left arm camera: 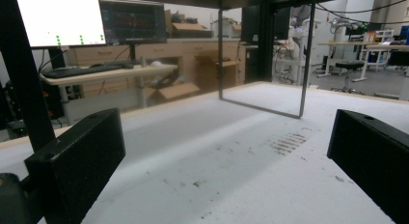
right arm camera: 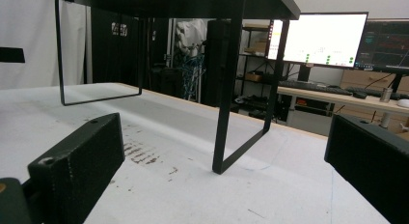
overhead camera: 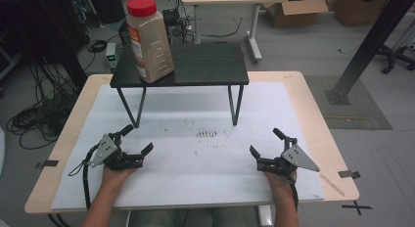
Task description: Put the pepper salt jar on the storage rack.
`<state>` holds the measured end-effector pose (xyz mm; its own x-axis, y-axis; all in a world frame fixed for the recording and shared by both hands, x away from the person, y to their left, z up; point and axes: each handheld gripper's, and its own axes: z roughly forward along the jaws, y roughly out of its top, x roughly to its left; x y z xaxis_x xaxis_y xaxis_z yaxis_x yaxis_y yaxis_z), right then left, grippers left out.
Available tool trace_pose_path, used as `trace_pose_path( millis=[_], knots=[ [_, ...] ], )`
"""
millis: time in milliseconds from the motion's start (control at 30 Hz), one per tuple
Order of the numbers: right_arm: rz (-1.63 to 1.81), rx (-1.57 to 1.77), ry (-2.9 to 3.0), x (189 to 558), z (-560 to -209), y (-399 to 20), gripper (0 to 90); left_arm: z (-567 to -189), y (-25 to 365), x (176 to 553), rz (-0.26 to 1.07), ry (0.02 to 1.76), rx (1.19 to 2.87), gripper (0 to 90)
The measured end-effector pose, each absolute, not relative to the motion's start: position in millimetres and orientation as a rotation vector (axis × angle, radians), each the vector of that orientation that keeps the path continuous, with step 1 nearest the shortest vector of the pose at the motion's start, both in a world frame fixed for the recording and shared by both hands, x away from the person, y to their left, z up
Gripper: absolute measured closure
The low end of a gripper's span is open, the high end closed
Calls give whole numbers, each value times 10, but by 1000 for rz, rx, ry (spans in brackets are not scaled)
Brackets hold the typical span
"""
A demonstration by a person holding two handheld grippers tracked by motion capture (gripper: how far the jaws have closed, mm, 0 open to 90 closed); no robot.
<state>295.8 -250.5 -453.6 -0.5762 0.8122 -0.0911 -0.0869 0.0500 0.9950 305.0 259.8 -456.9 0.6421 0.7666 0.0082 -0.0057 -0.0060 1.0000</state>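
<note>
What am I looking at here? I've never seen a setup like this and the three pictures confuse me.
A person sits at a table covered by a white mat and holds a hand tool in each hand. Each tool is a gripper with two black jaws.

The high view looks down from above the person. The left gripper is at the left of that picture and the right gripper at the right. Both rest low on the mat with jaws apart, and nothing is held between them.

The other two pictures come from small cameras riding on the grippers, so you see the table from just above its surface, with that gripper's black jaws at the bottom corners.

On the mat stands a small black shelf on thin metal legs. On its left end stands a big spice jar with a red lid. Dark smudges mark the mat.
</note>
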Motion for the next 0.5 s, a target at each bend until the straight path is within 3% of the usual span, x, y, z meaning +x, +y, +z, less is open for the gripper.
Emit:
trace_pose_path(
  millis=[500],
  knots=[
    [1616, 744, 1617, 2954, -4537, -2507, 2, -4569, 2602, 3058, 687, 695, 1461, 2]
  ],
)
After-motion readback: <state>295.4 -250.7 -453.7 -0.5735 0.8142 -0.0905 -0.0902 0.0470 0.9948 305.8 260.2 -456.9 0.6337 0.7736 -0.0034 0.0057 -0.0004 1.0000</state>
